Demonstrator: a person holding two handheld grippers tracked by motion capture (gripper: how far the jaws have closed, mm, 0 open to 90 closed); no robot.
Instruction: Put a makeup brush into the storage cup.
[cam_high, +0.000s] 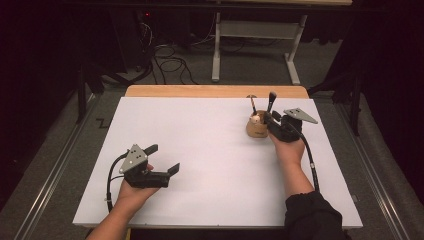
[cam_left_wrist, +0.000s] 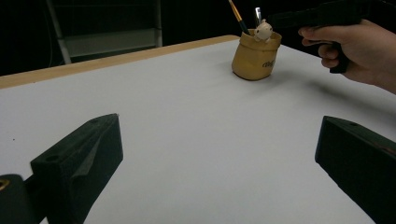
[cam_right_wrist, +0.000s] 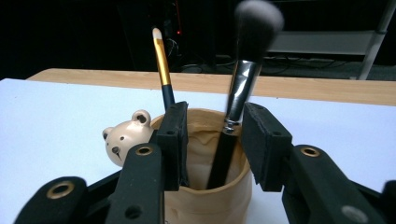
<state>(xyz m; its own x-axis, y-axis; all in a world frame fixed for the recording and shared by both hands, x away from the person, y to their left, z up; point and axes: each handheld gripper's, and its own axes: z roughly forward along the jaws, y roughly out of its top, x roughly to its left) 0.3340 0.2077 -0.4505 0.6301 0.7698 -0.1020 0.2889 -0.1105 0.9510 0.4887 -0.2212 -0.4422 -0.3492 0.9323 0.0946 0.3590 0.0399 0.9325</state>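
Brushes stand in a tan wooden cup with a small cream bear figure on its rim (cam_high: 257, 126), at about two o'clock on the white table sheet (cam_high: 215, 150). Right gripper (cam_right_wrist: 215, 140) is at the cup's rim, jaws apart around the black-handled, silver-ferruled powder brush (cam_right_wrist: 236, 100) without pressing it. A gold-ferruled thin brush (cam_right_wrist: 162, 65) leans beside. Left gripper (cam_high: 162, 160), at seven o'clock, gapes wide over nothing.

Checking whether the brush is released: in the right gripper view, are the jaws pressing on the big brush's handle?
No: the right hand-held gripper has gaps either side of the big brush standing in the cup.
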